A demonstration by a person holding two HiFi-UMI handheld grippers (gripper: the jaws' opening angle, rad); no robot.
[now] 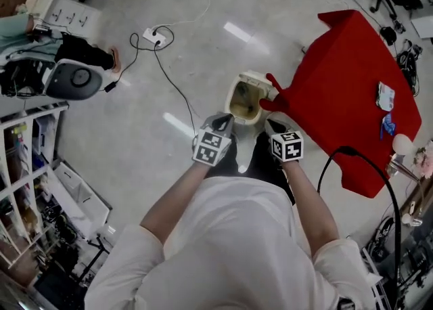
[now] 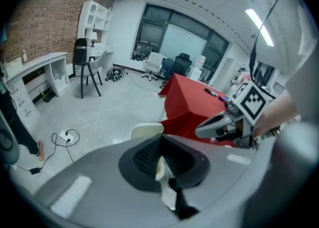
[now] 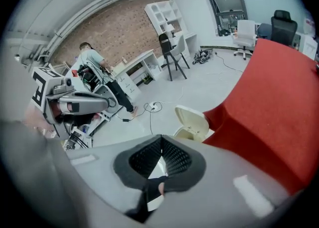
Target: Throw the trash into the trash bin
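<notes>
Floor (image 1: 169,58): pale grey, glossy, with reflections of strip lights. Brick wall (image 2: 40,23) on one side; white shelving (image 2: 95,15), a white desk (image 2: 37,65) and a dark chair (image 2: 85,70) along it. Dark-framed windows (image 2: 174,30) at the far end, office chairs (image 2: 172,65) below. Red-covered table (image 1: 352,85). Ceiling strip light (image 2: 259,20) lit.

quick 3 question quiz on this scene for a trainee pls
1. True or false: the trash bin has its lid shut.
2. The cloth draped beside the bin is: A red, B blue, C green.
3. Are the right gripper's jaws apart or together?
Key: 1 false, the lid stands open; 2 A; 3 together.
</notes>
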